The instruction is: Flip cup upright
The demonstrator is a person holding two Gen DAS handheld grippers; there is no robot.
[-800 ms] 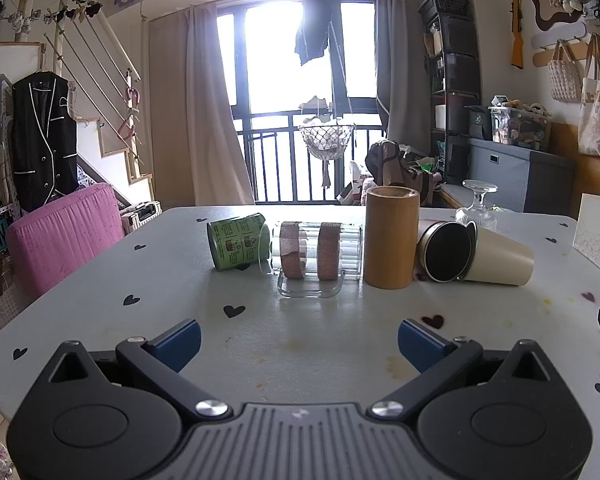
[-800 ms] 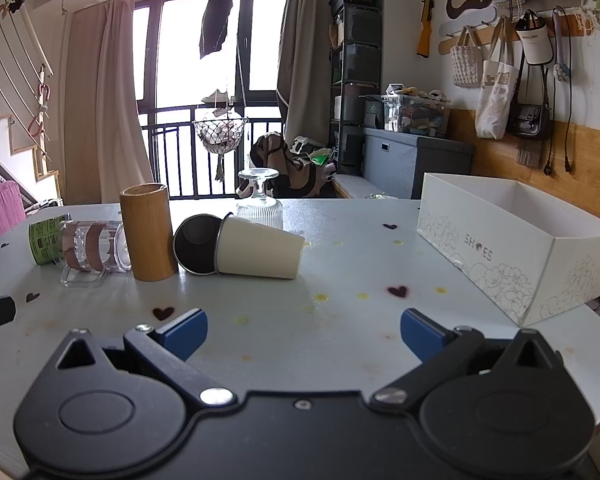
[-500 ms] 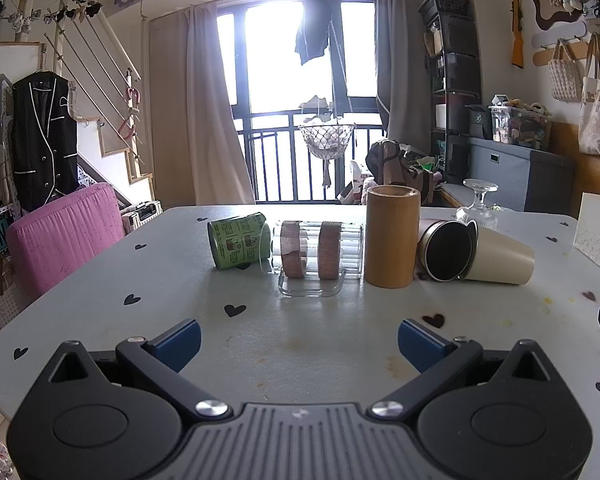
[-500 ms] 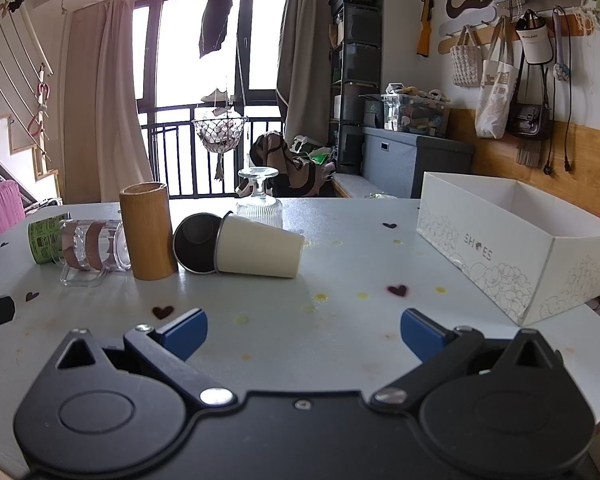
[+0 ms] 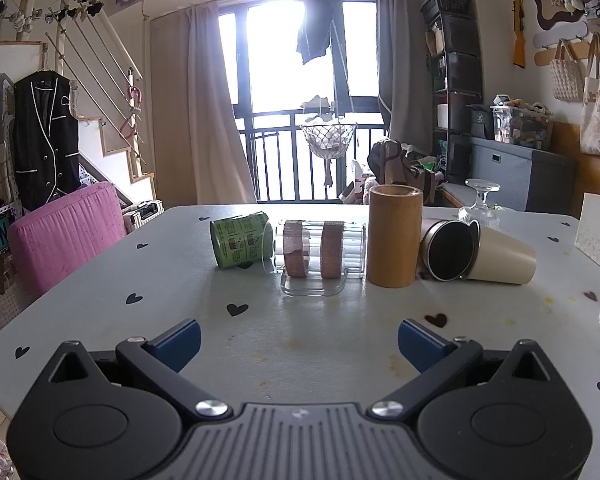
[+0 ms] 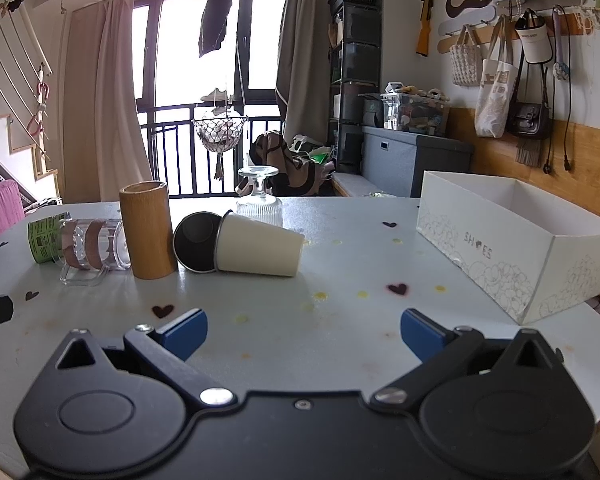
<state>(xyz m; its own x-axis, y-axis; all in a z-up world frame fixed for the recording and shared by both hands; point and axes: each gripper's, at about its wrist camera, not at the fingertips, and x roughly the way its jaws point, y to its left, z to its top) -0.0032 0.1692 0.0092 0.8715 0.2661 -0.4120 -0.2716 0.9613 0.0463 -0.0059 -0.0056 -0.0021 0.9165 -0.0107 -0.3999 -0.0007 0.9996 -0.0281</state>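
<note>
The left hand-held gripper (image 5: pixel 299 340) hovers low over the counter (image 5: pixel 300 344) with its blue-tipped fingers spread wide and nothing between them. The right hand-held gripper (image 6: pixel 304 330) is likewise spread and empty above the same heart-printed counter (image 6: pixel 340 312).

Ahead of the left hand-held gripper, well apart from its fingertips, a row of vessels runs across the counter. Straight ahead lies a clear glass mug (image 5: pixel 320 254) on its side, wrapped in two brown bands, its handle resting on the surface. Just to its left, touching or nearly so, a green cup (image 5: pixel 240 240) also lies on its side. Just right of the mug stands a tan bamboo cup (image 5: pixel 394 236), upright.

Further right lies the cream cup (image 5: pixel 500 258) on its side, with a dark-lined metal cup (image 5: pixel 450 250) leaning against its mouth. From the right hand-held gripper, the cream cup (image 6: pixel 258 250) lies ahead and left, its base pointing right, the metal cup (image 6: pixel 196 242) just beside it and the bamboo cup (image 6: pixel 146 230) further left.

Behind the cream cup, an inverted stemmed glass (image 6: pixel 259 202) stands on its rim. Ahead and right of the right hand-held gripper sits an open white shoe box (image 6: pixel 512 256).
</note>
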